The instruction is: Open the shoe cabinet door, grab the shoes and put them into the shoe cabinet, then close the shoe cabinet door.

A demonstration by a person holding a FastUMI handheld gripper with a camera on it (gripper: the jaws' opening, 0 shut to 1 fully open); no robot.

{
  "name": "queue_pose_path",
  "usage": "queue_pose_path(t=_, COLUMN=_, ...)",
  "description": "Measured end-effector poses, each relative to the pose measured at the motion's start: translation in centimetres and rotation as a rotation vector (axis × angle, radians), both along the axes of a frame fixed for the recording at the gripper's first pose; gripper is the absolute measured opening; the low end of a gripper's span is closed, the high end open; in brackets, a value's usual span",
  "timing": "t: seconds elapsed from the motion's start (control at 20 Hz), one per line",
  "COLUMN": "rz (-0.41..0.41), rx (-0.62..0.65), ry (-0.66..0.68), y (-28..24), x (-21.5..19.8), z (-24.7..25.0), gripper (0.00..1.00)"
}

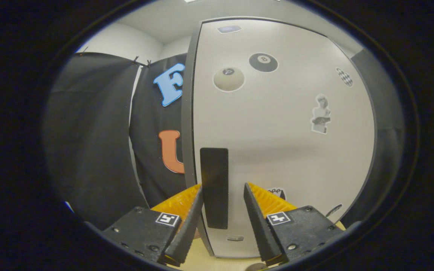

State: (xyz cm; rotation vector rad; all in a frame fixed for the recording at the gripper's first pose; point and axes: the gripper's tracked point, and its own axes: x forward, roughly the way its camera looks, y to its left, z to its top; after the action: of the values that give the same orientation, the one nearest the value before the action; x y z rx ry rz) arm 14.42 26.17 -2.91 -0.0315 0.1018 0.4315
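1. The gripper [222, 188] faced the shoe cabinet door [285, 143] with its fingers spread, not pressing on anything.
2. The door handle [214, 188], a dark upright bar near the door's left edge, stood between the two fingers. The left finger lay at or very near the bar; the right finger stood clear of it.
3. The step in hand was judged to be working the door by its handle. Whether the door was fully shut could not be told, and the shoes could not be located.
4. The next move likely called for closing the fingers on the bar until both pressed on it, then swinging the door about its far edge.
5. The door's left edge [189, 113] stood just beside the booth wall [89, 143]; open room lay to that side for the swing.
6. Stickers [263, 62] marked the door face, well above the handle.
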Motion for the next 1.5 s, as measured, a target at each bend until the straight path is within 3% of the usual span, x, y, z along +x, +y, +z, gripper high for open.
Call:
queue_pose_path(t=0.2, rz=-0.035, rx=-0.025, ry=-0.009, y=0.4, x=0.0, z=-0.2, gripper=0.39)
queue_pose_path(t=0.25, rz=-0.041, rx=-0.033, ry=-0.019, y=0.3, x=-0.1, z=-0.4, gripper=0.36)
queue_pose_path(t=0.65, rz=0.053, rx=-0.093, ry=-0.017, y=-0.4, x=-2.4, z=-0.6, gripper=0.34)
queue_pose_path(t=1.1, rz=0.187, rx=-0.044, ry=0.016, y=-3.9, x=-8.4, z=-0.6, gripper=0.34)
queue_pose_path(t=1.5, rz=0.240, rx=-0.050, ry=0.015, y=-7.0, x=-12.0, z=-0.5, gripper=0.34)
